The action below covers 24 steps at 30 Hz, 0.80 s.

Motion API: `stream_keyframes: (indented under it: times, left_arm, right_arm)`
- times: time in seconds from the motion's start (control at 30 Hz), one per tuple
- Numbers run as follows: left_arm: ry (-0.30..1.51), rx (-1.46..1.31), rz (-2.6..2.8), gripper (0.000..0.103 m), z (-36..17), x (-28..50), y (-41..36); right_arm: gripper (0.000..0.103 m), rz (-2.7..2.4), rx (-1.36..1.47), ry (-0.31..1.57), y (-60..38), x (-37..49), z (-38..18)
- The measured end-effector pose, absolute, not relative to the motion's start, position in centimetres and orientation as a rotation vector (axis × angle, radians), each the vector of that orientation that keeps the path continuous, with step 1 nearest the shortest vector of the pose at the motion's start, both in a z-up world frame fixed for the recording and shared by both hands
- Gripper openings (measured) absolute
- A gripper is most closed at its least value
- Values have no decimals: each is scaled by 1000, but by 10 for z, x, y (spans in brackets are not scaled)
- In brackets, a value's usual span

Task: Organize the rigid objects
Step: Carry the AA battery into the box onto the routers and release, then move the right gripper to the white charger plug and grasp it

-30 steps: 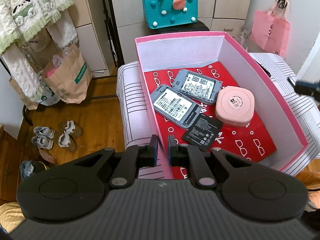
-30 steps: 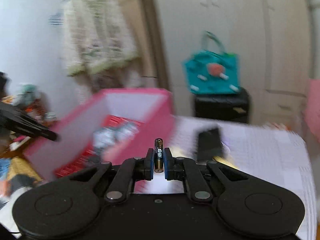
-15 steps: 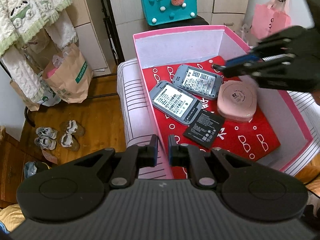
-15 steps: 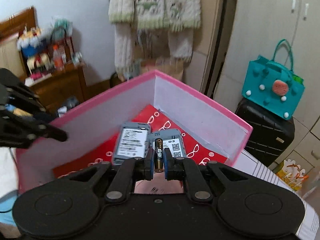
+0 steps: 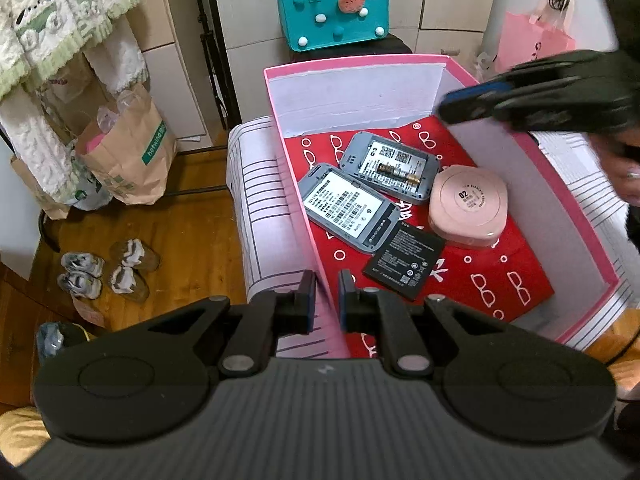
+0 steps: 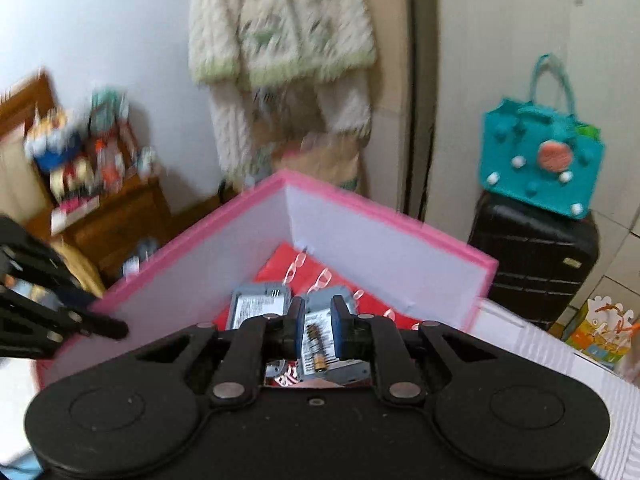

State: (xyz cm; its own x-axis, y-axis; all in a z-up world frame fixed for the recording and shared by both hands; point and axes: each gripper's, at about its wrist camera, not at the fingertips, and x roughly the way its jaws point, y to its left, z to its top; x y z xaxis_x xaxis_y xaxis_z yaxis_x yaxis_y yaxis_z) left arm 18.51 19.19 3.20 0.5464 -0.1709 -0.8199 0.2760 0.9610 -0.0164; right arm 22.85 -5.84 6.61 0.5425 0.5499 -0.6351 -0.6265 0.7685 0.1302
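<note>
Right gripper [image 6: 316,330] now released above pink box [image 5: 560,184]; battery [image 5: 400,172], gripped a moment ago, lies on far grey device [image 5: 388,164]. Left gripper [image 5: 323,300] empty, fingers slightly parted. Deposit likely done.

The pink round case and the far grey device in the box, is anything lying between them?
Only a bare strip of the red patterned lining. In the left wrist view the battery lies on the far grey device, apart from the pink round case.
</note>
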Motion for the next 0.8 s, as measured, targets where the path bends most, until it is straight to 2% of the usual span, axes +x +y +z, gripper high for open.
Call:
stream_keyframes:
  times: [0.23, 0.63, 0.73, 0.8]
  left_arm:
    - [943, 106, -246, 10, 33, 187, 190]
    - [921, 104, -165, 9, 30, 189, 182]
    - [897, 98, -153, 9, 30, 187, 181]
    - [890, 89, -145, 9, 28, 187, 181]
  right_arm:
    - [27, 577, 22, 642, -131, 186, 83]
    - [31, 502, 154, 807, -181, 143, -6]
    - [34, 555, 91, 835, -170, 141, -18]
    - [41, 567, 31, 840, -163, 139, -20]
